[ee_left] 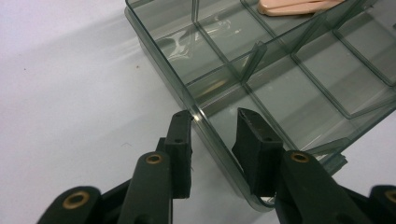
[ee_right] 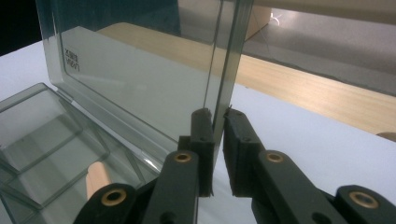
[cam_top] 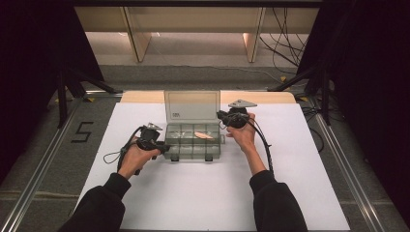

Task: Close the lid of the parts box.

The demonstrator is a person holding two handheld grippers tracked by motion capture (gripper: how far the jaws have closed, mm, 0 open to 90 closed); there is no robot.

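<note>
The left gripper sits at nine o'clock of the clear compartment box, jaws part open astride its side wall, not visibly pinching. The box rests mid-table on the white sheet. At two o'clock, the right gripper pinches the upright lid's edge.

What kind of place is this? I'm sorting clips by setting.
Probably a lab recording station, not a home: a white-covered table edged by metal rails, black curtains at both sides, loose cables on the floor behind, and a clear compartment box as the work.
</note>
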